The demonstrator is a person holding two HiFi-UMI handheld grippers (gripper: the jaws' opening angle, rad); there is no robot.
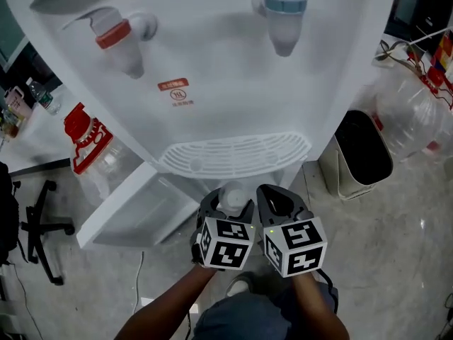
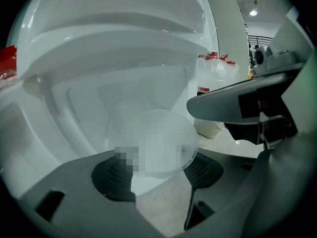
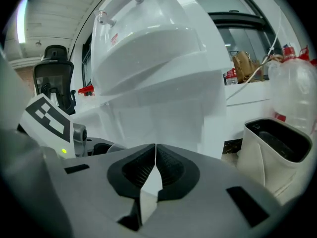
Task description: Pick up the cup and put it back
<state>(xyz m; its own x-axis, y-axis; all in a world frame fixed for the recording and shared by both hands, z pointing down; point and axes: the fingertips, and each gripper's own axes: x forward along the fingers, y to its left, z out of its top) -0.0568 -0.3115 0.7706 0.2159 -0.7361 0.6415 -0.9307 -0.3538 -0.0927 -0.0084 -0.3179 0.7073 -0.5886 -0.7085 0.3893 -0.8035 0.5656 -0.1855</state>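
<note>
Cup (image 1: pixel 232 195), clear plastic, sat betw. the jaws of our left gripper (image 1: pixel 229 205), just in front of the water dispenser (image 1: pixel 212 83) and below its ribbed drip tray (image 1: pixel 233 154). In the left gripper view we saw the dark pads (image 2: pixel 115 178) pressing on both sides of the cup, so the jaws stood wide round it. Our right gripper (image 1: pixel 274 193) hung just beside the left one, also in front of the dispenser, w/ its jaws closed tight and nothing betw. them. Up on the dispenser's face were a red tap (image 1: pixel 117 37) and a blue tap (image 1: pixel 284 13). A dark-lined bin (image 1: pixel 361 154) stood on the floor right of the dispenser, w/ a big clear water jug (image 1: pixel 410 112) just beyond.
</note>
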